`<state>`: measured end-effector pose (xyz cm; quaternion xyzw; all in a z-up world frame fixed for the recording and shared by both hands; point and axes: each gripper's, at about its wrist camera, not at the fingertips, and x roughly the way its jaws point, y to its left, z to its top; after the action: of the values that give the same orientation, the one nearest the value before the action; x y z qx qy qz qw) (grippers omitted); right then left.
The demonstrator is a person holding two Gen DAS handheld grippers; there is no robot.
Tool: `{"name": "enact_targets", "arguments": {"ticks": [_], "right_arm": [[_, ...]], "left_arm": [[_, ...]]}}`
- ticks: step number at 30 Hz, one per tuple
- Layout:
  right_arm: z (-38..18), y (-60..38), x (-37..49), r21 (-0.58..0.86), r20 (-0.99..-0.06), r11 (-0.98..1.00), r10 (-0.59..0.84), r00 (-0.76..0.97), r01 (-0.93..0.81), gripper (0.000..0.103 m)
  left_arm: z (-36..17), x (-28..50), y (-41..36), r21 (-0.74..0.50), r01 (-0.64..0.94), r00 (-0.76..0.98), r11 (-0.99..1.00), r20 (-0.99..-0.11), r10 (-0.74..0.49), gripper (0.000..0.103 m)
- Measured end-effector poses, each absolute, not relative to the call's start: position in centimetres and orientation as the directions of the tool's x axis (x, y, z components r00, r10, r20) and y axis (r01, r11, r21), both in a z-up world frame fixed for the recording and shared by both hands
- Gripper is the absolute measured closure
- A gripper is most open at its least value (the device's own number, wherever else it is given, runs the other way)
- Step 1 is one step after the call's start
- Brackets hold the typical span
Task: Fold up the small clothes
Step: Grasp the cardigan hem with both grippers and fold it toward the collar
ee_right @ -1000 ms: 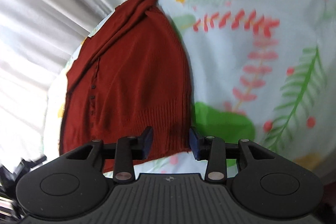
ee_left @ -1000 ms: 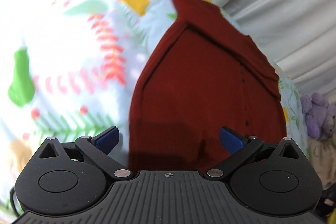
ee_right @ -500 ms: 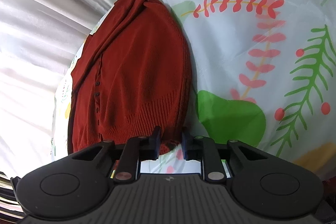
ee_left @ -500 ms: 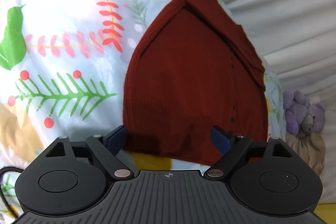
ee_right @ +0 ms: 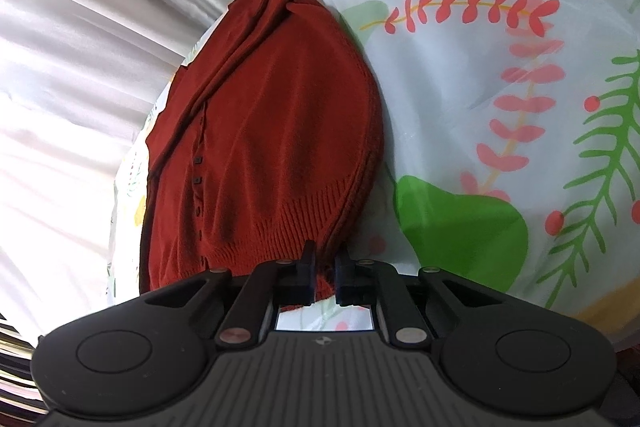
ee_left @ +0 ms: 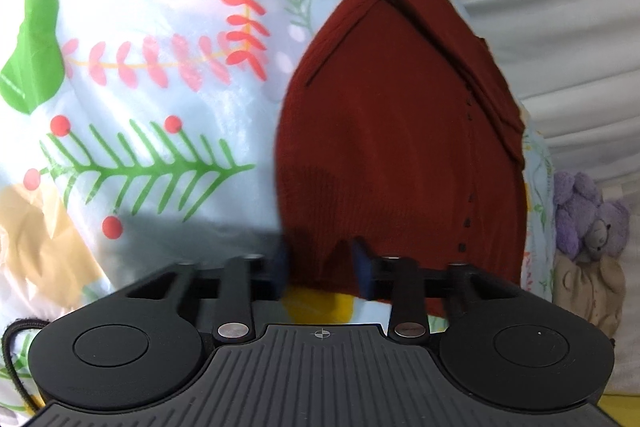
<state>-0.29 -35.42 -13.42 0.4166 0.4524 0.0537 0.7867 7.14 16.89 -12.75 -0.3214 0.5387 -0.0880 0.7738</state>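
Nearest in the left view, the left tool has its blue pads partly closed around the near hem of the cardigan, with a gap still showing between pads and cloth; whether it truly grips the hem I cannot tell. In the right view, the right tool has its pads nearly together, pinching the ribbed hem corner at 6 o'clock.

The cardigan lies flat and folded on the sheet, running from the tools out to 12 o'clock, where it narrows to a point. In the left view its left edge is a clean fold with wide bare sheet from 9 to 11 o'clock. Its right edge, with a row of small dark buttons, lies close to the sheet's edge at 3 o'clock, leaving little room there.

Compared with half a second ago, the left tool's pads have come much closer together and sit at the hem, where before they stood wide apart. The right tool's pads have also narrowed slightly on the same corner. The cardigan has kept its shape.

The sheet is pale blue, printed with leaves, ferns and berries. Beyond it hangs a pleated white curtain. A purple plush toy sits at 3 o'clock in the left view.
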Motion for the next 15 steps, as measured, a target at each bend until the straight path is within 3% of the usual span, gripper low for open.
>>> {"name": "enact_targets", "arguments": {"ticks": [1, 4, 15], "right_arm": [[-13.4, -35.4, -0.2, 0.706, -0.665, 0.645, 0.463, 0.586, 0.292, 0.096], [-13.3, -35.4, 0.0, 0.710, -0.662, 0.642, 0.465, 0.589, 0.291, 0.096], [-11.4, -36.7, 0.8, 0.767, -0.589, 0.587, 0.480, 0.650, 0.260, 0.097]], "left_arm": [[-12.9, 7.2, 16.9, -0.587, -0.212, 0.403, 0.781, -0.781, -0.478, 0.090], [-13.1, 7.1, 16.9, -0.596, -0.214, 0.413, 0.774, -0.773, -0.481, 0.093], [-8.4, 8.7, 17.0, -0.700, -0.086, 0.565, 0.709, -0.620, -0.544, 0.095]]}}
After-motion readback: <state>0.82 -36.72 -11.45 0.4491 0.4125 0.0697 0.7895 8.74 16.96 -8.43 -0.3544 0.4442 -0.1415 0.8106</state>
